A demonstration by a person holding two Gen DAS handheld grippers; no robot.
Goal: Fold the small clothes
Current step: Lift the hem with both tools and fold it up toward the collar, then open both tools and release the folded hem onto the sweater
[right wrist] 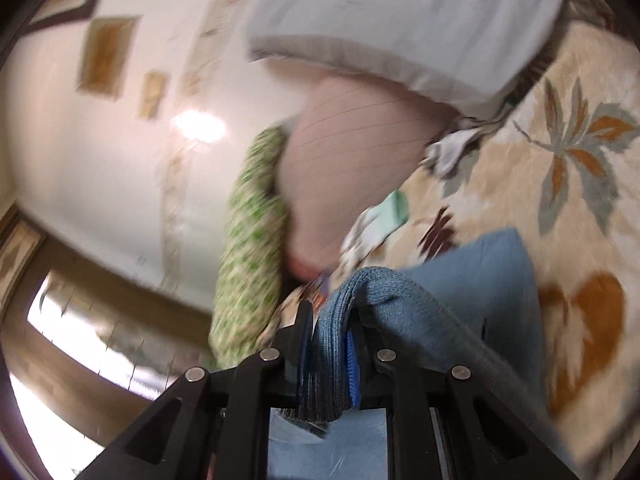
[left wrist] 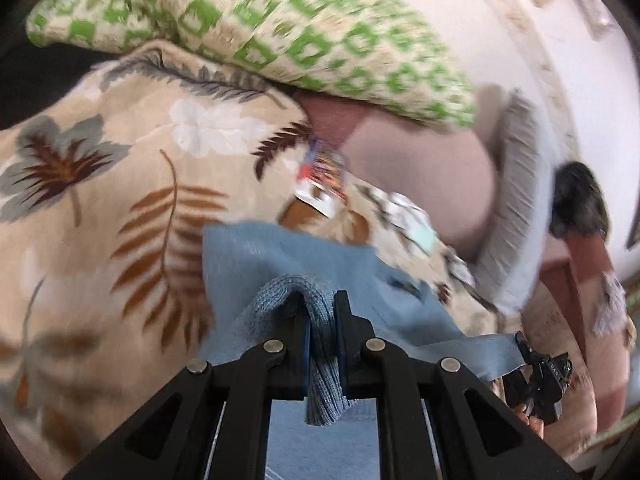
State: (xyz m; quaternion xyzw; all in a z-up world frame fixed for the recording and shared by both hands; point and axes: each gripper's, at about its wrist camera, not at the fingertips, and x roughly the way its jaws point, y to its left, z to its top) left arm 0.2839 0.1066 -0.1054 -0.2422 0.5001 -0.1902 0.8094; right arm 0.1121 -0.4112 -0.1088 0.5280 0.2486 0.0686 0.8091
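While both tongs — left (left wrist: pixel 320 312), right (right wrist: pixel 330 332) — clench the blue knit (left wrist: pixel 280 248) above the bedspread (left wrist: pixel 100 184), thin ribbed-edge bites may slip; pillow (left wrist: pixel 248 20) at 12 o'clock could snag it.

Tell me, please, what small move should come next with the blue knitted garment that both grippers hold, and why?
Probably lower it and lay it flat on the floral bedcover. The left gripper and the right gripper are each shut on a ribbed edge of the blue knitted garment, which hangs lifted between them, not yet spread. Folding likely needs it flat first.
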